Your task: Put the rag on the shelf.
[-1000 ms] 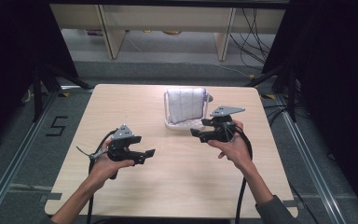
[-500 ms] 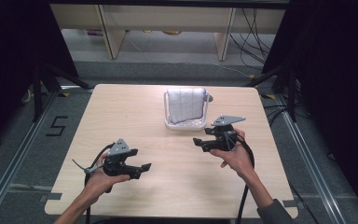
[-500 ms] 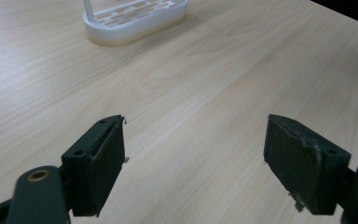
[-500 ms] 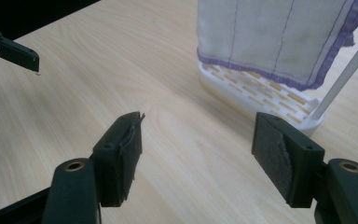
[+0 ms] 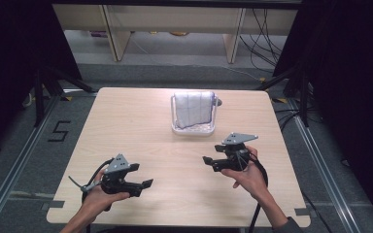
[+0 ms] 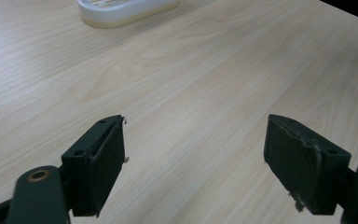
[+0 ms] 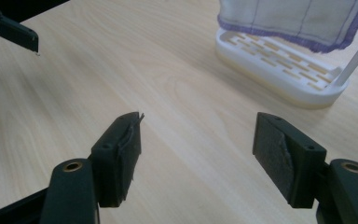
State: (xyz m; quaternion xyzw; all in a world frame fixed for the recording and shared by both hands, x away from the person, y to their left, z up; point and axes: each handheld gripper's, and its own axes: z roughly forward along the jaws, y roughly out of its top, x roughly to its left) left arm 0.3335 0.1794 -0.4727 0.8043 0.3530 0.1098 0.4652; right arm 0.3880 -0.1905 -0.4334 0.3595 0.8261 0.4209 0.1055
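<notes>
White cloth (image 5: pixel 193 108) draped over rack (image 5: pixel 193 129), hanging ahead of right claw (image 5: pixel 210 162), well apart. Left claw (image 5: pixel 145 184) nearer the person. Both gaping wide, empty. Hanging apparently done; nothing left but withdrawal.

matt wood table (image 5: pixel 141 126), cloth towel (image 5: pixel 193 108)

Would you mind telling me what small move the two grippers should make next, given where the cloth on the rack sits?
Probably bring the right gripper forward toward the cloth draped over the white rack. Both grippers are open and hold nothing, over bare table on the near side of the rack, and the right one is nearer the cloth's hanging purple hem. The left gripper could follow.
</notes>
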